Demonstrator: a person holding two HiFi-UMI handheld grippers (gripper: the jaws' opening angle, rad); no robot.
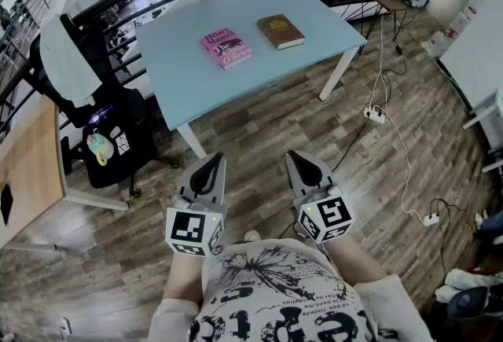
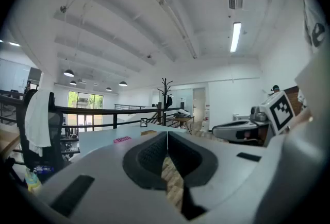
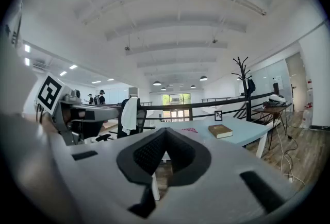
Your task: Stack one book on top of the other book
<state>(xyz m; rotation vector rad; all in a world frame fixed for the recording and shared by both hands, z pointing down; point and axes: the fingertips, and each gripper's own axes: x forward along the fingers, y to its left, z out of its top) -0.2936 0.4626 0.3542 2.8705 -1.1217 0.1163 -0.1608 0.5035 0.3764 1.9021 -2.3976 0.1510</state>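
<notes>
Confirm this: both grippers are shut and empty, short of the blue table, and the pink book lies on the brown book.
Wrong on the books. The head view shows the pink book beside the brown book, apart, both flat on the blue table. The left gripper and right gripper are indeed shut and empty, short of it.

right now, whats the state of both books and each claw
pink paperback book: closed, flat on the light blue table, nothing on it
brown hardcover book: closed, flat, apart from the pink one, unstacked
left claw: shut, empty, short of the table
right claw: shut, empty, short of the table
</notes>
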